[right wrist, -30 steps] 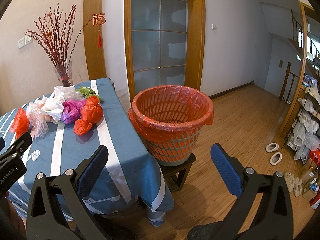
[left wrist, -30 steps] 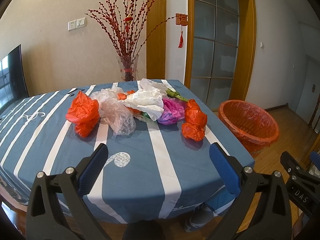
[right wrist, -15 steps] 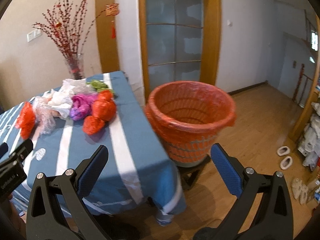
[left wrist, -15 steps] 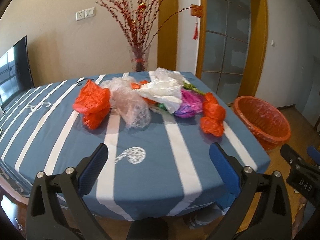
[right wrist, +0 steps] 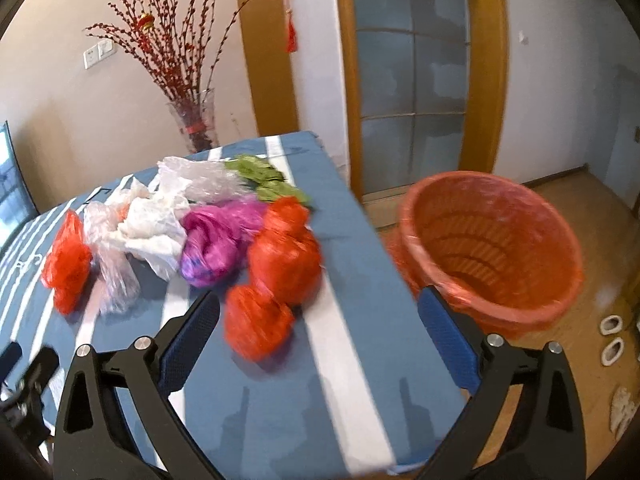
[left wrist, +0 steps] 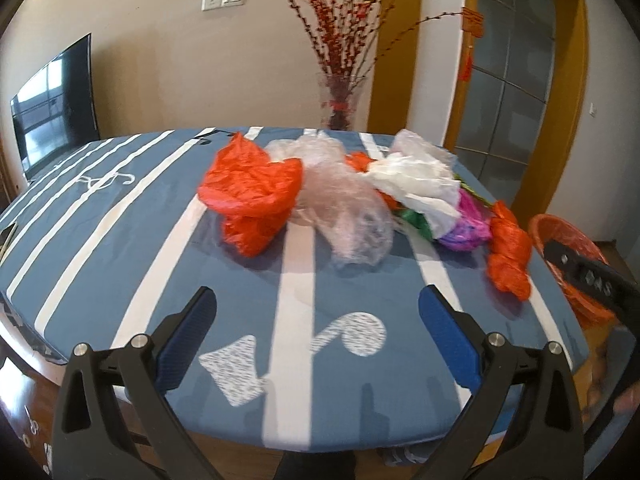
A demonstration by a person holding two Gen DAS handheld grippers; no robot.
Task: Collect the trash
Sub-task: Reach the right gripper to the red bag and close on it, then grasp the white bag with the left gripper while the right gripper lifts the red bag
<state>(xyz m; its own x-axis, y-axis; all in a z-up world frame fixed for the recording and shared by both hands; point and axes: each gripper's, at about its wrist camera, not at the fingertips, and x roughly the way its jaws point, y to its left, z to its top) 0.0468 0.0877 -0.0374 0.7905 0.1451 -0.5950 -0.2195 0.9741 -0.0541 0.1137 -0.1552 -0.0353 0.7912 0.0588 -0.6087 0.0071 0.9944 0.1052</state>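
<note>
Crumpled plastic bags lie in a row on the blue striped table [left wrist: 120, 248]: a red one [left wrist: 252, 192], a clear one [left wrist: 348, 212], a white one [left wrist: 416, 184], a purple one [left wrist: 468, 228] and a knotted red one [left wrist: 508, 252]. My left gripper [left wrist: 316, 316] is open and empty, over the table short of the clear bag. My right gripper [right wrist: 318, 320] is open and empty, with the knotted red bag [right wrist: 276, 276] just ahead between its fingers. The orange bin [right wrist: 492, 248] stands right of the table. The right gripper also shows in the left wrist view [left wrist: 588, 276].
A glass vase of red branches [left wrist: 340, 96] stands at the table's far edge. Green trash [right wrist: 264, 176] lies behind the pile. A TV [left wrist: 52, 100] is at the left. Slippers [right wrist: 612, 336] lie on the wood floor past the bin.
Both grippers have moved forward and left over the table toward the bags. The bags look larger and nearer; the bin has slid to the right in both views.
</note>
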